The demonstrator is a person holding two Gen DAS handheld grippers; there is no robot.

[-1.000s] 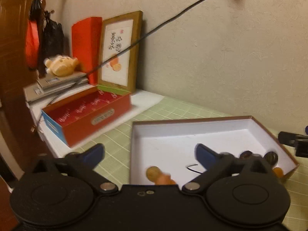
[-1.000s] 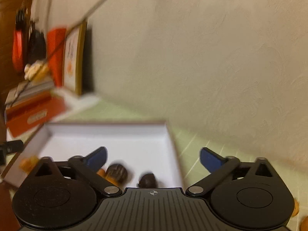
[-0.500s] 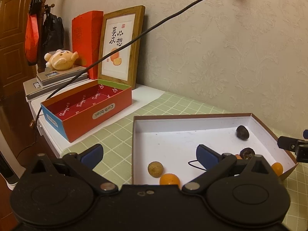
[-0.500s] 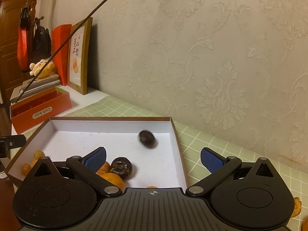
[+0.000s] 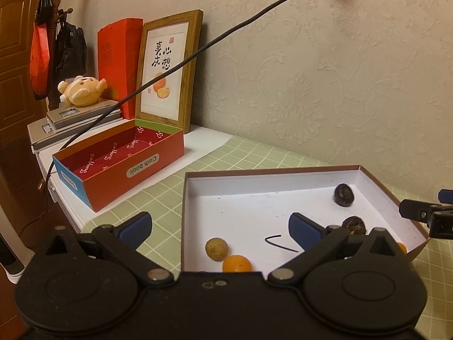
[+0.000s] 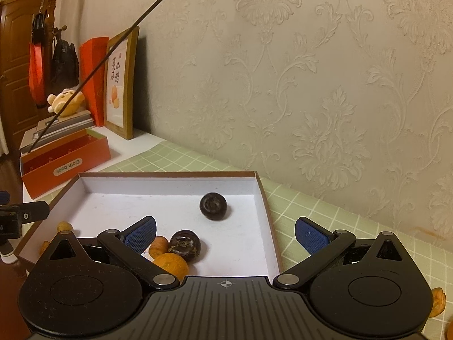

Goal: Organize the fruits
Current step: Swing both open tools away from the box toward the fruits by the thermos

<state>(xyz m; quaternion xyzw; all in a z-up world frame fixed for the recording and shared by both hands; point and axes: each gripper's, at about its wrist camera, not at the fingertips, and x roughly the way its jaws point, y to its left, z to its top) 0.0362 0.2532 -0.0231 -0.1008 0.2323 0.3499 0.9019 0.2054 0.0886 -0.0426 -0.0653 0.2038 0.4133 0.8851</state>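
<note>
We are holding both sets of tongs over the white box (image 6: 263, 198) on the green-checked surface (image 6: 325, 212), and things are settling down: half a second ago one dark fruit (image 6: 213, 206) was blurring across the box floor, and now it is sitting sharp and at rest near the far right corner, apart from the rest. The left tongs (image 5: 219, 226) are standing wide apart with nothing between them, and the right tongs (image 6: 225, 233) are spread open and empty too. Nearer us in the right view, a second dark fruit (image 6: 184, 244) is nestling against an orange fruit (image 6: 170, 263) and a smaller orange piece (image 6: 158, 246); in the left view a tan round fruit (image 5: 216, 249) and an orange one (image 5: 236, 263) are sitting by the near wall. So the fruit in the box is staying put, and we are judging that drop as done. More orange pieces (image 6: 436, 301) are waiting outside the box at the right edge, so the sorting is looking unfinished; the next reach is probably heading that way.
</note>
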